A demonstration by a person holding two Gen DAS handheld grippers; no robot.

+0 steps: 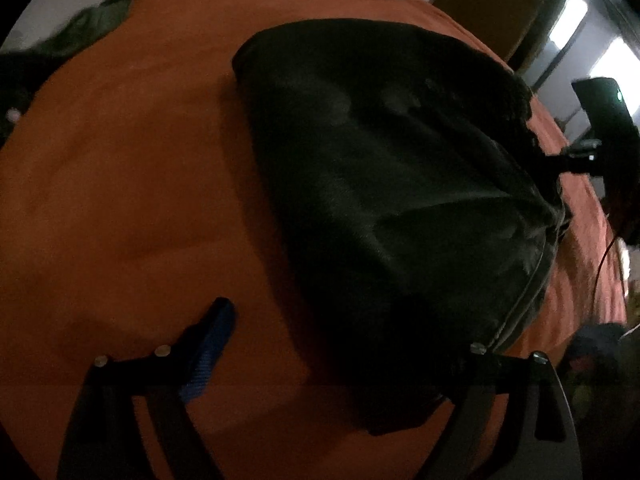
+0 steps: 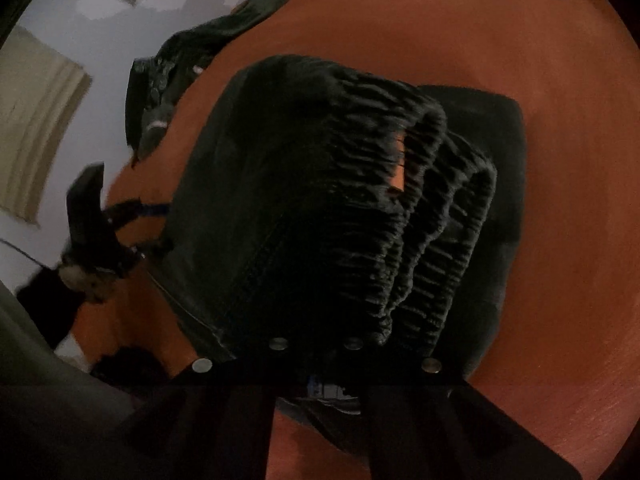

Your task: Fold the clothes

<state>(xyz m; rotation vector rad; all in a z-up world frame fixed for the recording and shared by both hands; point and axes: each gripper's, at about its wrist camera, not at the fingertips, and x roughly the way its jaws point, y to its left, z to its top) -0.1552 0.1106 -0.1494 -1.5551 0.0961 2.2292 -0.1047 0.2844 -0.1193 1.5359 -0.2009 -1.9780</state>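
With the right gripper (image 2: 316, 344) clamped on the black garment (image 2: 320, 200) and the left gripper (image 1: 340, 344) spread wide, the fold could be dragged askew.

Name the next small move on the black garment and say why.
Probably lower the open left gripper onto the near edge of the black garment and close: its fingers straddle that edge ungripped, while the right gripper is already shut on the gathered waistband.

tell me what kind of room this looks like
Probably a bedroom. A wide orange bedspread covers a soft surface, with a black garment spread on it, a green garment lying at its far edge, and a pale wall behind.
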